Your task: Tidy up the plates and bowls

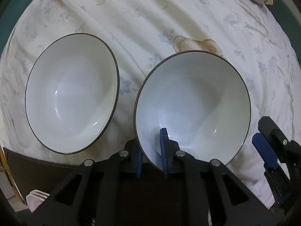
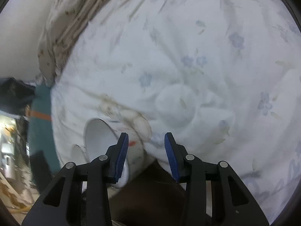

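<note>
My left claw point(image 1: 151, 152) is clamped on the near rim of the right bowl point(image 1: 193, 103), one pad inside, one outside; that thin edge grip could slip or tip the bowl as I lift. My right claw point(image 2: 146, 154) hangs apart, holding nothing. The left bowl point(image 1: 71, 92) sits just beside it on the soft, rumpled bed sheet point(image 1: 150, 18), so a swing could knock them together.
</note>
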`<state>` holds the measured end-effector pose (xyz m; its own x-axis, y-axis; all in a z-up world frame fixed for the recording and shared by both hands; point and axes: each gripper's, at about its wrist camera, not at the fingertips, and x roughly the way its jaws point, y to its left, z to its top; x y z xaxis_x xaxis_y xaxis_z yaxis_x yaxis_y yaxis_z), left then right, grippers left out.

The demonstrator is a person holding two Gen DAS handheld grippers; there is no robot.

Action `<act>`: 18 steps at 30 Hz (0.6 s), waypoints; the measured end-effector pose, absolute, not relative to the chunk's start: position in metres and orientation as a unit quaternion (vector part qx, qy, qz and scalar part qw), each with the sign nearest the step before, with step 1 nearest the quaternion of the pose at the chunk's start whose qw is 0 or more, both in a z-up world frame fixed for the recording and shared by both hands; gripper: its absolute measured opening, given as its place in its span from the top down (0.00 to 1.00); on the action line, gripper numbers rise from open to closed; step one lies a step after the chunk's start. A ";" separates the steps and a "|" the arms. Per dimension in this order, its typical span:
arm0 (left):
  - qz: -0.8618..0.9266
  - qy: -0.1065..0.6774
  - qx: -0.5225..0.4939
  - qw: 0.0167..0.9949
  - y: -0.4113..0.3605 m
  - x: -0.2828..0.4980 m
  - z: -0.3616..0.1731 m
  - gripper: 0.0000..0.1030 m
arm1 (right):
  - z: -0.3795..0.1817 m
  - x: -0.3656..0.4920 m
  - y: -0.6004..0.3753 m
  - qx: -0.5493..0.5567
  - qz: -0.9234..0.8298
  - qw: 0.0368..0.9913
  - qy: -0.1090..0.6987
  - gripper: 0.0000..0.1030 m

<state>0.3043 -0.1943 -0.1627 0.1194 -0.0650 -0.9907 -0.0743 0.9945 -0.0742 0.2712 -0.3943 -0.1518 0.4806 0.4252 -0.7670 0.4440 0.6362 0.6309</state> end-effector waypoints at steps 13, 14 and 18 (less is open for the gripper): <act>-0.022 0.665 -0.029 0.746 -0.212 0.301 -0.157 0.87 | -0.167 0.290 -0.352 0.303 0.022 0.752 0.585 0.91; -0.024 0.666 -0.031 0.745 -0.212 0.300 -0.156 0.88 | -0.165 0.291 -0.350 0.293 0.022 0.756 0.585 0.92; -0.032 0.659 -0.027 0.751 -0.212 0.290 -0.145 0.88 | -0.160 0.287 -0.351 0.283 0.026 0.761 0.584 0.92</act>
<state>0.2899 -0.2118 -0.1452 0.1289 -0.0838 -0.9881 0.0132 0.9965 -0.0828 0.2869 -0.3507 -0.1601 0.3171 0.3691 -0.8736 0.2913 0.8387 0.4601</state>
